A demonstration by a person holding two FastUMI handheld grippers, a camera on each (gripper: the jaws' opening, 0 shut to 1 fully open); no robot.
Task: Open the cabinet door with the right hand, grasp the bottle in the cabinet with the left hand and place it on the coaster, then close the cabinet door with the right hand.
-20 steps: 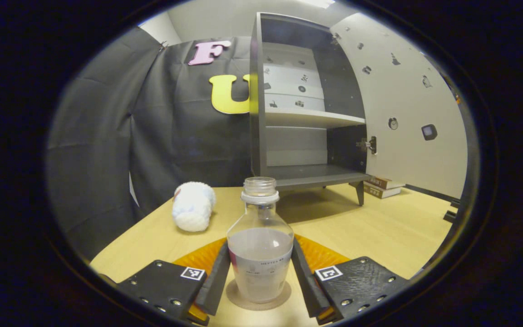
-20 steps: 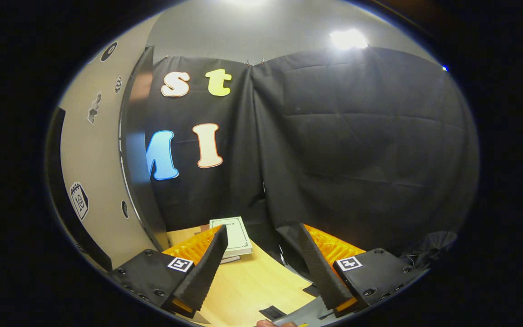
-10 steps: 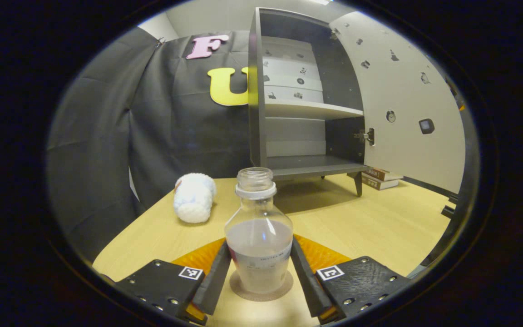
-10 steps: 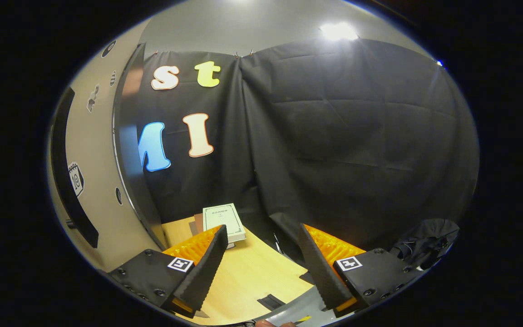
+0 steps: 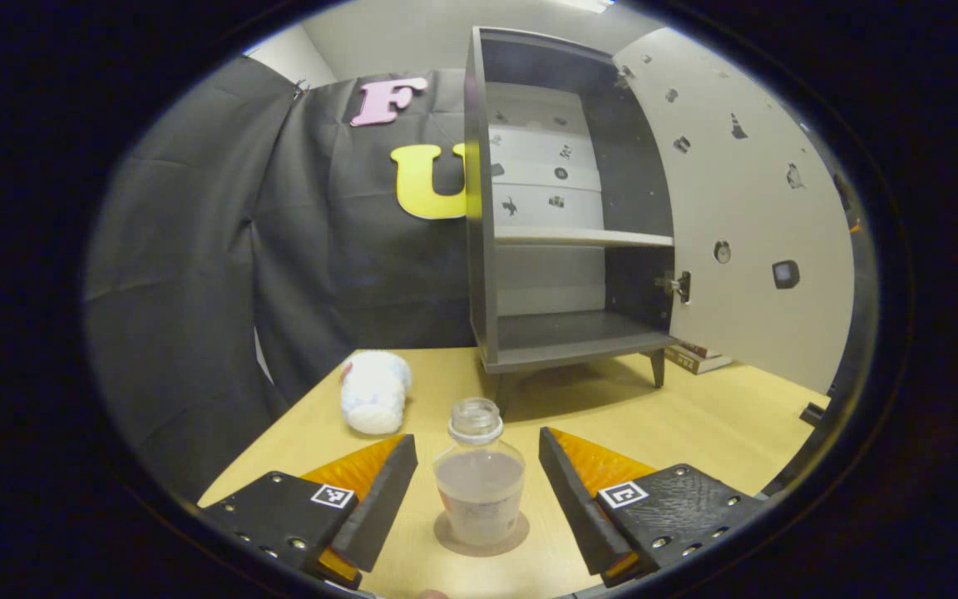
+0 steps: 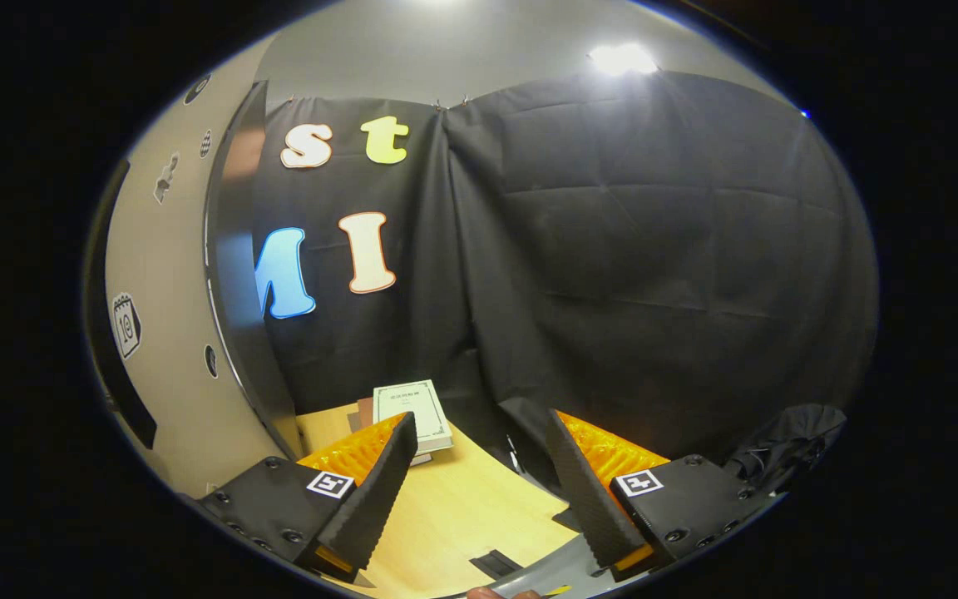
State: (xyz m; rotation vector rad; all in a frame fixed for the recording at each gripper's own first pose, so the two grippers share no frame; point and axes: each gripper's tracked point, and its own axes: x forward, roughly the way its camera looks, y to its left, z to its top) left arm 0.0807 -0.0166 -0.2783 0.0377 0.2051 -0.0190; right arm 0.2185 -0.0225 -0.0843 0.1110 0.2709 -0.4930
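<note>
Left gripper: jaws spread wide, level, low over the surface, gripping nothing. Right gripper: jaws likewise spread, gripping nothing, held above the surface's far edge. Fingertip at bottom of right gripper view.

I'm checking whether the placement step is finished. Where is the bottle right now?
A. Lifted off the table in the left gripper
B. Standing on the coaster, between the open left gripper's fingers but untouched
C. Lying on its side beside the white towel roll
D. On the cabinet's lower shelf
B: the bottle stands upright on the coaster, with the left gripper open and a gap on each side.
</note>
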